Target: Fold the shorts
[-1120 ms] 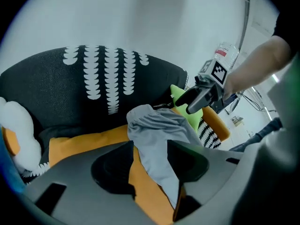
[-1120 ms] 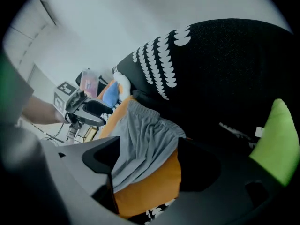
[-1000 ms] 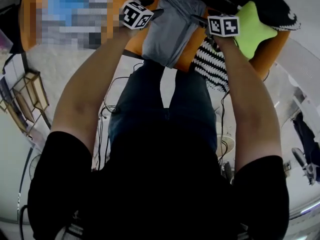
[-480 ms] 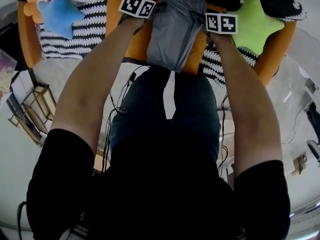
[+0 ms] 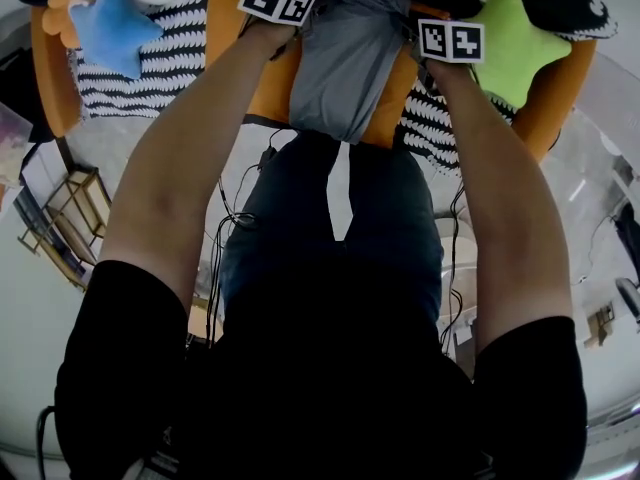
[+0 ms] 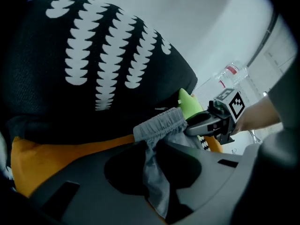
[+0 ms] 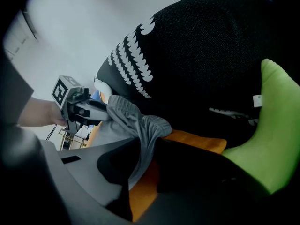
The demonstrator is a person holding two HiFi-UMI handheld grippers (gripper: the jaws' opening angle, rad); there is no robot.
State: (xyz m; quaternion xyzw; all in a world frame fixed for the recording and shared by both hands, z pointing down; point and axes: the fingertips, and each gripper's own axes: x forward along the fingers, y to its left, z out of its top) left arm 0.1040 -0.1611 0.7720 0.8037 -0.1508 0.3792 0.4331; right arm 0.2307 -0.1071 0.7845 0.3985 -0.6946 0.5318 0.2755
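Note:
Grey shorts [image 5: 345,63] lie on an orange seat [image 5: 268,83] in front of the person's knees, waistband at the far end. My left gripper [image 5: 305,10] is at the waistband's left corner and my right gripper [image 5: 418,40] at its right corner. In the left gripper view the gathered waistband [image 6: 161,122] rises between the closing jaws of my left gripper [image 6: 154,172], and the fabric is pinched there. In the right gripper view the shorts [image 7: 136,121] likewise run down between my right gripper's [image 7: 143,172] closing jaws. Each view shows the other gripper [image 6: 213,121] [image 7: 79,107] on the band.
A black cushion with white marks [image 6: 93,55] stands behind the shorts. A green star pillow [image 5: 510,43] lies to the right, a blue star pillow [image 5: 115,23] on a striped throw [image 5: 175,63] to the left. Cables [image 5: 230,218] and a wooden rack [image 5: 55,218] are on the floor.
Both grippers have dropped onto the far corners of the shorts. The waistband now looks bunched between them.

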